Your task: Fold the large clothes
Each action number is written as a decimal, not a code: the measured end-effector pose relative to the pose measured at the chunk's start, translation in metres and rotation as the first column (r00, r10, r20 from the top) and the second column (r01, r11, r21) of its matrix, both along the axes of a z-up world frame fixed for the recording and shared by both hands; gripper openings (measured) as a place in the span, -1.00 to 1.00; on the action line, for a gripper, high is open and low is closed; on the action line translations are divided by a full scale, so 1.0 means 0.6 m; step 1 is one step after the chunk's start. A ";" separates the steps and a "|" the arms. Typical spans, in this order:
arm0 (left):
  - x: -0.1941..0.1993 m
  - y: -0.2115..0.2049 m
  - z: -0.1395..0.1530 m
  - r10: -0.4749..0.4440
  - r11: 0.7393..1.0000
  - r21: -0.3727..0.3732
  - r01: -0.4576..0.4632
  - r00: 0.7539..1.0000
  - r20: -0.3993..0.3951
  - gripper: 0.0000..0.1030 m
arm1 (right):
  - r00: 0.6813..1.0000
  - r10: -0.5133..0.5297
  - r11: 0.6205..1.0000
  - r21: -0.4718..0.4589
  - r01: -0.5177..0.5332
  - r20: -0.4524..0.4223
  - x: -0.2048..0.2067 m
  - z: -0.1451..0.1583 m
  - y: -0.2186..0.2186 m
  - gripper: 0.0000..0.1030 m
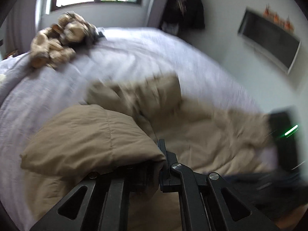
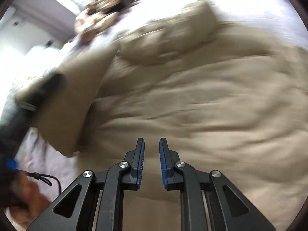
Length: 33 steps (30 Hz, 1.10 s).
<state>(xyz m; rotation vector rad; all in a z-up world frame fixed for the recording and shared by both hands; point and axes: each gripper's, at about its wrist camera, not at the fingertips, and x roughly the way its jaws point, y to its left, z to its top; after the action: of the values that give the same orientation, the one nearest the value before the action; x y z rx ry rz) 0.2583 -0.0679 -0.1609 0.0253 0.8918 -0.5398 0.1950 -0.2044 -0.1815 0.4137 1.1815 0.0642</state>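
Fabric of the tan padded coat (image 2: 192,100), spread across the bed (image 1: 134,53), is clamped at one edge in the left claw (image 1: 161,154) and lifted, probably to fold it over, while the right claw (image 2: 152,150) hovers narrowly parted, holding nothing.

Both grippers are black linkages with silver pivot screws; the right gripper (image 2: 151,150) has ribbed blue fingers (image 2: 164,165); a thin black cable, seemingly, trails left.

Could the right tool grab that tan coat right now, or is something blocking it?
Probably yes. The right tool hangs just above the tan coat with its jaws slightly apart and empty, nothing between. The left tool already grips a fold.
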 end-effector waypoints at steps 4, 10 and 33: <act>-0.006 -0.056 -0.065 -0.031 0.990 0.138 0.036 0.999 -0.038 -0.84 | 0.994 -0.099 0.994 -0.046 0.097 -0.038 -0.031 -0.001 -0.109 -0.66; -0.043 -0.046 -0.088 -0.030 0.976 0.216 0.038 0.999 -0.040 0.59 | 0.989 -0.135 0.991 -0.032 0.133 -0.056 -0.040 0.004 -0.168 -0.65; -0.054 0.328 -0.148 0.559 0.817 0.245 -0.523 0.821 -0.113 0.59 | 0.772 0.636 0.514 -0.748 -0.421 0.003 0.015 -0.026 0.260 0.55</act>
<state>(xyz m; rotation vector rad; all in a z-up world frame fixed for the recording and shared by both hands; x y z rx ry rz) 0.2262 0.1286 -0.2497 -0.0946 1.0761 0.0943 0.2040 -0.0483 -0.1969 -0.6773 0.9154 0.1884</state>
